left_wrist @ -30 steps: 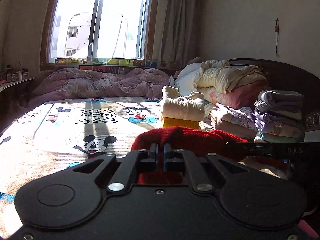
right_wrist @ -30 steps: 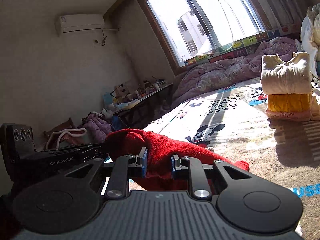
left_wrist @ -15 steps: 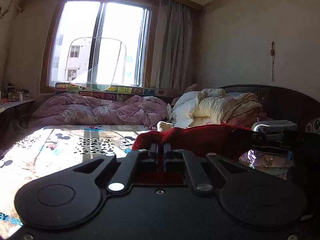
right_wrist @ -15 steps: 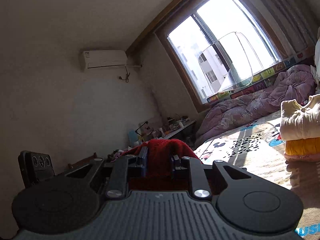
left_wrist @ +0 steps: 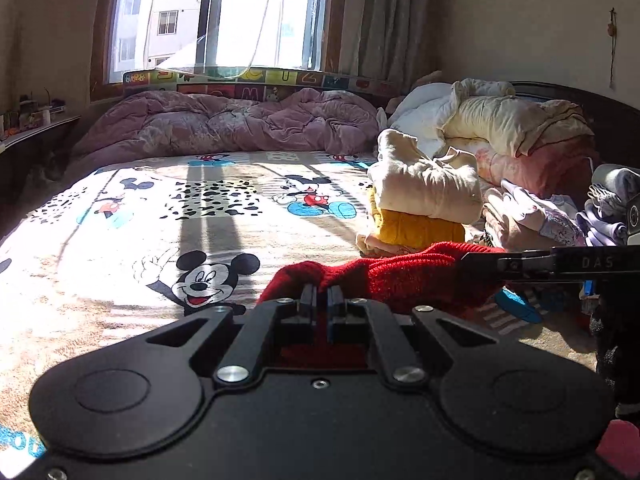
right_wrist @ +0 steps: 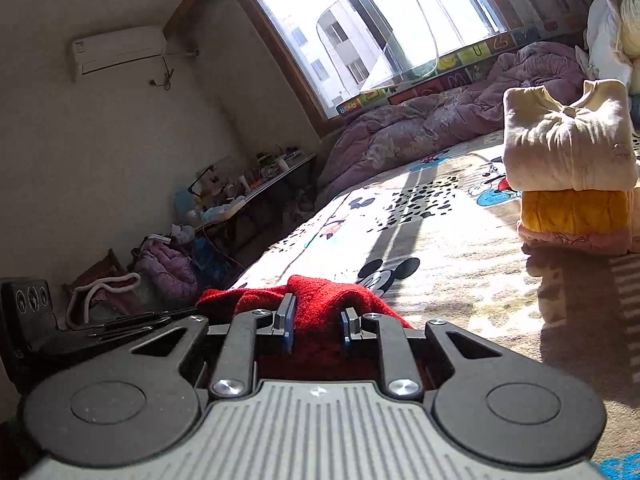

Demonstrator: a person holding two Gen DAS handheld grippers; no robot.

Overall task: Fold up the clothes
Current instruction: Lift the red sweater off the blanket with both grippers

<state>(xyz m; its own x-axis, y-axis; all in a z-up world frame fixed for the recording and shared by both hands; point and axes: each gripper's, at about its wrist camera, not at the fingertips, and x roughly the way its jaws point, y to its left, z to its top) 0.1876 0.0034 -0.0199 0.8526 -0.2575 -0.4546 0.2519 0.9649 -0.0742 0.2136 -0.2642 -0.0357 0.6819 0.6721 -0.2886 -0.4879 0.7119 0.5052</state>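
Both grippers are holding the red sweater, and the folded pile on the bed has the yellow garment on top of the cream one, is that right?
Not quite. In the right wrist view the cream garment lies on top and the yellow garment is under it. The rest holds: the left gripper and the right gripper are both shut on the red sweater.

"DAS" on right gripper (left_wrist: pixel 592 263)

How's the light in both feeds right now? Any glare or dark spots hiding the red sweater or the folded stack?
Left wrist view: window blown out, sun glare on the bedsheet, red sweater clear, right edge dark. Right wrist view: sharp, fisheye-bent walls, sweater shaded but readable, folded stack sunlit, throwing a hard shadow.
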